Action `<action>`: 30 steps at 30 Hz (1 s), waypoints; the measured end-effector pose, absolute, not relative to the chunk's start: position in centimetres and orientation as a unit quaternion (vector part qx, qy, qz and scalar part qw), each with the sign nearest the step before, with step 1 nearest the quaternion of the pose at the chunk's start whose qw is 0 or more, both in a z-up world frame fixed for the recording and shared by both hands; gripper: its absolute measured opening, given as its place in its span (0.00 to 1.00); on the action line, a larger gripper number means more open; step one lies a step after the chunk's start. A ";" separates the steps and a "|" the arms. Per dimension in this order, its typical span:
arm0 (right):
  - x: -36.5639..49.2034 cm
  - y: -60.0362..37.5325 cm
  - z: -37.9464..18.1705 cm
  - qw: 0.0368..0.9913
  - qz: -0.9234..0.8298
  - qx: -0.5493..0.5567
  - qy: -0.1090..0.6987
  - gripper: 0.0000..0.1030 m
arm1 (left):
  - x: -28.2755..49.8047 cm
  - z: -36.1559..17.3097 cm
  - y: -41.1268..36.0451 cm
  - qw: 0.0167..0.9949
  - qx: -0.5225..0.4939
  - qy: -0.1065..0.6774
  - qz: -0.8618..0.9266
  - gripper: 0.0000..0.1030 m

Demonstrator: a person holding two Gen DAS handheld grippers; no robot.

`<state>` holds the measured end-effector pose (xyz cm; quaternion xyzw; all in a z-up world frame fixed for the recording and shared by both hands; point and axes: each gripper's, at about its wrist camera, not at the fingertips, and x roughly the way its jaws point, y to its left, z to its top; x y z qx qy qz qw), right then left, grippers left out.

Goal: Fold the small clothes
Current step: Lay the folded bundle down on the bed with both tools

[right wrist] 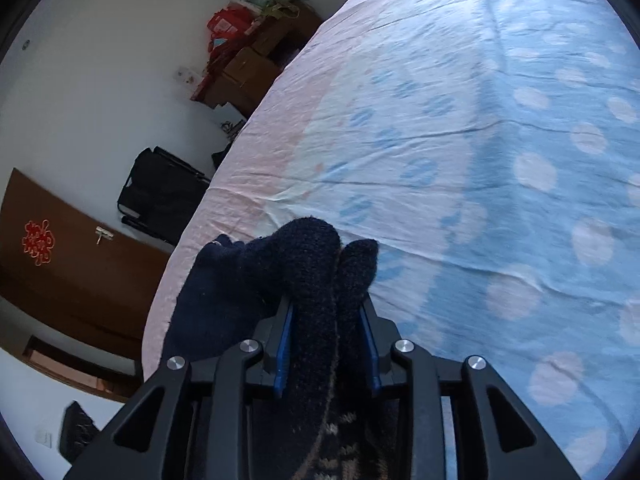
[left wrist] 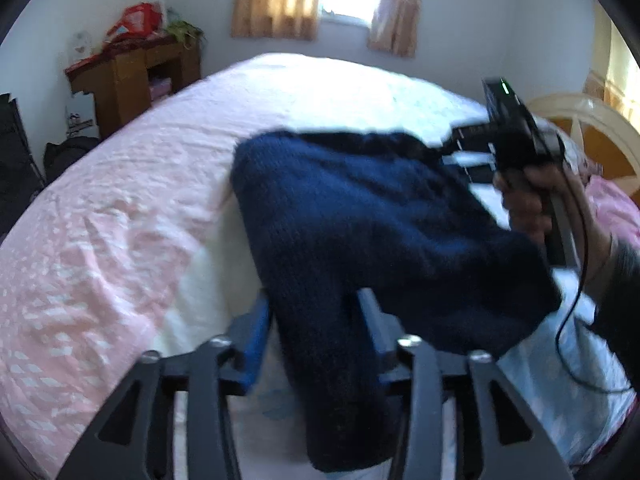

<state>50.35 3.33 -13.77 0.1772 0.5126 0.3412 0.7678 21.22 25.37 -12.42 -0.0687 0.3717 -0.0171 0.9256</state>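
A dark navy knitted garment is seen bunched over the bed's pink-and-blue dotted sheet; the left tool is released, its pads apart with a coarse knit fold passing between them; the right tool is clenched on a thick doubled fold; a brown wooden cabinet with red bags stands beyond the bed, near the curtained window.

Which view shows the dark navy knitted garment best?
The left wrist view: the dark navy knitted garment spreads over the bed sheet there, showing most of its shape, though blurred. The right wrist view shows only a bunched fold of it between the right tongs, with a patterned band near the bottom edge.
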 end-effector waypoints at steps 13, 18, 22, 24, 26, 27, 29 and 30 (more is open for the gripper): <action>36.3 3.7 -9.2 0.728 0.489 0.044 0.478 0.34 | 26.5 -13.6 25.7 0.918 -0.054 0.391 0.029 0.73; 35.8 2.3 -12.6 0.748 0.433 -0.004 0.503 0.28 | 26.8 -14.7 23.9 0.906 -0.033 0.420 0.025 0.86; 35.6 2.1 -12.7 0.755 0.430 -0.021 0.496 0.27 | 26.8 -14.8 22.7 0.907 0.008 0.419 0.046 0.86; 35.0 1.8 -12.9 0.758 0.429 -0.028 0.491 0.27 | 26.6 -14.6 22.6 0.904 0.012 0.423 0.053 0.87; 34.8 1.3 -13.3 0.758 0.430 -0.019 0.490 0.27 | 26.1 -14.4 22.6 0.904 0.010 0.425 0.058 0.87; 34.5 0.9 -13.4 0.759 0.428 -0.014 0.489 0.27 | 25.8 -14.2 22.6 0.905 0.013 0.422 0.058 0.87; 34.3 0.6 -13.5 0.767 0.419 -0.017 0.486 0.27 | 25.3 -14.2 22.2 0.906 0.023 0.419 0.058 0.87; 33.8 0.4 -13.3 0.771 0.415 -0.022 0.483 0.27 | 25.1 -14.2 22.1 0.905 0.027 0.419 0.059 0.87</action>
